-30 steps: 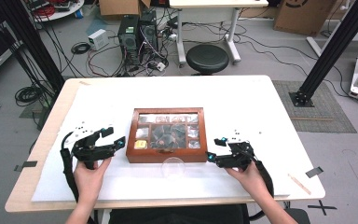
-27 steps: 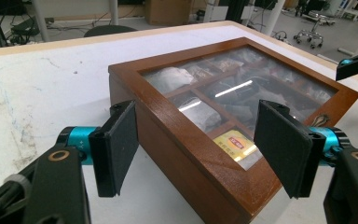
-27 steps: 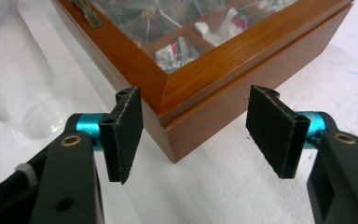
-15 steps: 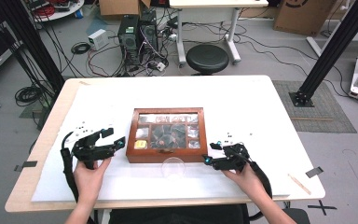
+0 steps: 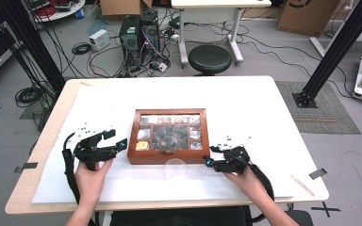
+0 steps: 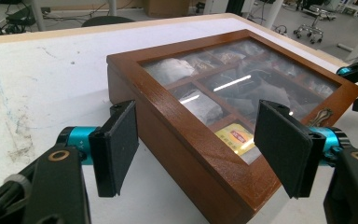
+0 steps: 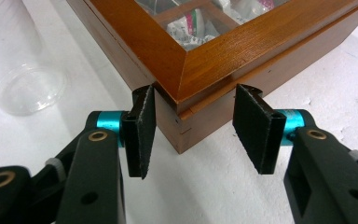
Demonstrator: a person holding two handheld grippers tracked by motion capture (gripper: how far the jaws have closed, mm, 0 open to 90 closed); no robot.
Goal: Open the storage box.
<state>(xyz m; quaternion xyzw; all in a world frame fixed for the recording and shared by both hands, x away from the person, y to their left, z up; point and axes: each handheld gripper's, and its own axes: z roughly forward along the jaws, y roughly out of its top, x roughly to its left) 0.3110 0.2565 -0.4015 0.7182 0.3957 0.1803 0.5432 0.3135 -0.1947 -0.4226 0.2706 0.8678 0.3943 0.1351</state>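
Observation:
A wooden box (image 5: 168,159) with a glass lid stands shut at mid-table, with tea bags in its compartments, among them a yellow one (image 5: 142,146). My left gripper (image 5: 115,140) is open just left of the box. In the left gripper view its jaws (image 6: 200,144) stand wide apart around the box's near corner (image 6: 191,135) without touching it. My right gripper (image 5: 212,156) is open at the box's front right corner. In the right gripper view that corner (image 7: 200,65) sits between its jaws (image 7: 198,126), the left pad right at the wood.
A clear plastic cup (image 5: 175,168) rests on the white table cover just in front of the box, left of the right gripper (image 7: 23,70). Small specks lie by each hand. Beyond the table are a stool (image 5: 209,57) and computer cases.
My right gripper has crept slightly left, up to the box's front right corner. The left gripper and the box have stayed still.

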